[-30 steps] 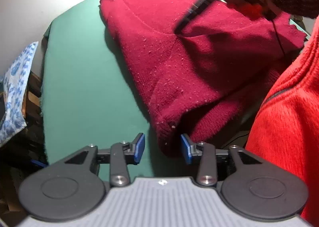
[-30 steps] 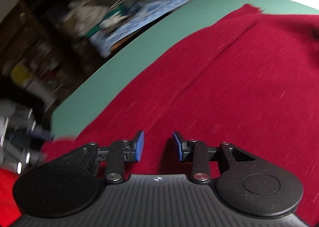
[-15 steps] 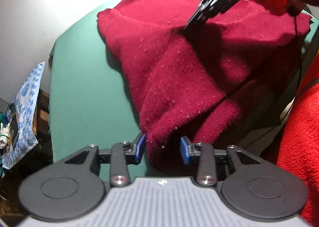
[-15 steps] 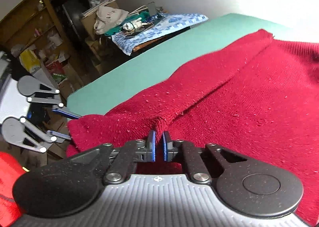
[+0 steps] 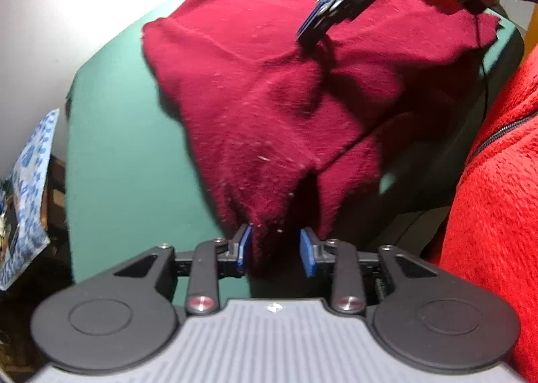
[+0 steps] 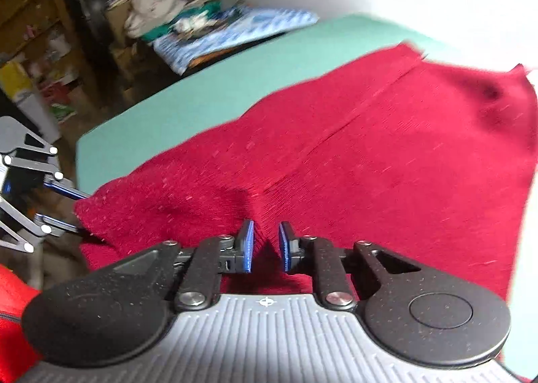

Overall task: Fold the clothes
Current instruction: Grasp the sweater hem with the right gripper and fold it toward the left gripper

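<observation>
A dark red knit sweater (image 5: 255, 90) lies spread on the green table (image 5: 114, 154). Its near corner bunches up between the pads of my left gripper (image 5: 275, 248), with fabric against both pads and drawn taut toward them. In the right wrist view that left gripper (image 6: 84, 213) straddles the same corner at the table's edge. My right gripper (image 6: 266, 245) sits low over the sweater (image 6: 386, 154); its jaws are opening, and a small ridge of cloth stands loose between them. From the left wrist view the right gripper (image 5: 311, 30) touches the sweater's middle.
A person's bright red fleece (image 5: 487, 221) fills the right side, close to the table edge. A blue-and-white patterned cloth (image 6: 235, 30) lies on a cluttered stand beyond the table's end. Wooden shelves (image 6: 30, 16) with boxes stand further back. A white wall runs behind the table.
The left gripper closed in on the sweater's near corner, which now sits between its pads. The right gripper pinched a fold half a second ago and has since widened.
</observation>
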Motion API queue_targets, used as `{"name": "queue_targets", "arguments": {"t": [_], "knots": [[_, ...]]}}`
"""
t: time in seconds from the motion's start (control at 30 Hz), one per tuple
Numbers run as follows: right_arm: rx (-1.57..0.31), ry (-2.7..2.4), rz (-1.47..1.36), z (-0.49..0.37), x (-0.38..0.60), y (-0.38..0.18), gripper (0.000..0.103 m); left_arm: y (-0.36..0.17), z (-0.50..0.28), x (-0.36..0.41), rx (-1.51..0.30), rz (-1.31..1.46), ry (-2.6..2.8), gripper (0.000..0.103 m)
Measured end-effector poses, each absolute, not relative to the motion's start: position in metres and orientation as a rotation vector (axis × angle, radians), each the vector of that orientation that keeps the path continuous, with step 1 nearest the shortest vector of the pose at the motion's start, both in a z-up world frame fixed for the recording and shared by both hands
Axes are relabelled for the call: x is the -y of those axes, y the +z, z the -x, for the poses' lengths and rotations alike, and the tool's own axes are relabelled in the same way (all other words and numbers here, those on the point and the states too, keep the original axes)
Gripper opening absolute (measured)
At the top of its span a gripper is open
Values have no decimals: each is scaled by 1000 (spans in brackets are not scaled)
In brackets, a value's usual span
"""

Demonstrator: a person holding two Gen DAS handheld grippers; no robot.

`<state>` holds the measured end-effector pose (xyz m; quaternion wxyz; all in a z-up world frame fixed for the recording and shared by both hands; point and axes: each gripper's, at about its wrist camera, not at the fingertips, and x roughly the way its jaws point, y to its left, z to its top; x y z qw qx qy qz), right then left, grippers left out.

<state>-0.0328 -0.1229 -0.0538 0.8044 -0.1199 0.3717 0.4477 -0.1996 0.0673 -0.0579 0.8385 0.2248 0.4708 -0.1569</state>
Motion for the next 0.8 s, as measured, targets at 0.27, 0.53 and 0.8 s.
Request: {"name": "queue_targets", "arguments": {"t": [0.27,0.53,0.8], "knots": [[-886,1051,176,56,95,-62,20,-15,176,-109,-909,-378,-342,41],[-1012,881,96,62,116,-83,6,-47,130,-73,-886,-359,-555,38],[-1012,672,-43,85,143,-73,7,-68,132,-76,-970,-395,-649,44]]}}
